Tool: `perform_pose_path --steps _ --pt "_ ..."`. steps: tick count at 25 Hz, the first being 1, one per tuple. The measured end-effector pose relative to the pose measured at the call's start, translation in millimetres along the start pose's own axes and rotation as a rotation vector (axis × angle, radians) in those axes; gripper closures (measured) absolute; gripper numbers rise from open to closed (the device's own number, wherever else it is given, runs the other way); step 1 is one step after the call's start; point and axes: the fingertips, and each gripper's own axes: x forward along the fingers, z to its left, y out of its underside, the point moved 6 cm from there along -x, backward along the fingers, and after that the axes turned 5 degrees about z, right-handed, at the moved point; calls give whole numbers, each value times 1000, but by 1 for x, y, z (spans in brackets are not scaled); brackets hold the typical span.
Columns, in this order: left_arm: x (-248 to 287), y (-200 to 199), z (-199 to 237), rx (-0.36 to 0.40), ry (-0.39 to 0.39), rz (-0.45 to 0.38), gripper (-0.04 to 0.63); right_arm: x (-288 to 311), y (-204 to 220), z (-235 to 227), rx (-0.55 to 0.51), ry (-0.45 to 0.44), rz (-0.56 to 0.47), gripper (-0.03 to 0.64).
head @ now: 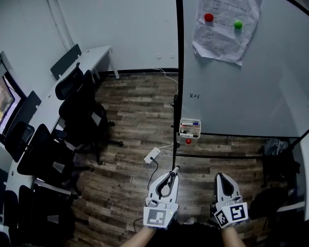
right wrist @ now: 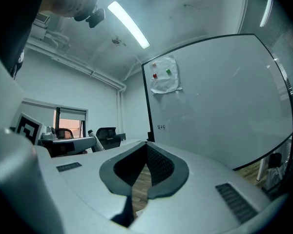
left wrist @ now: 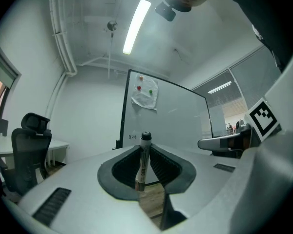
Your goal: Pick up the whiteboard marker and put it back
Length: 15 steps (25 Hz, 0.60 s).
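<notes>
While the left gripper [left wrist: 145,149] pinches it upright between its jaws, the whiteboard marker [left wrist: 144,162] is held facing the whiteboard [head: 247,86], apart from it. The right gripper [right wrist: 147,145] beside it has its jaws pressed together, empty.

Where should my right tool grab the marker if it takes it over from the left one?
I'd grip the marker by its black cap end, coming from above: it stands upright, the left tool pinches the body, and the cap sticks clear above the jaws.
</notes>
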Motion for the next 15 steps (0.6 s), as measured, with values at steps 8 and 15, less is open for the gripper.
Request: perform_pose_path --steps 8,15 --pt "-17 -6 -30 -16 -18 9 523 -23 1 -6 1 -38 6 604" --pt "-25 -2 -49 -17 -18 23 522 -48 8 -10 -6 -56 23 604"
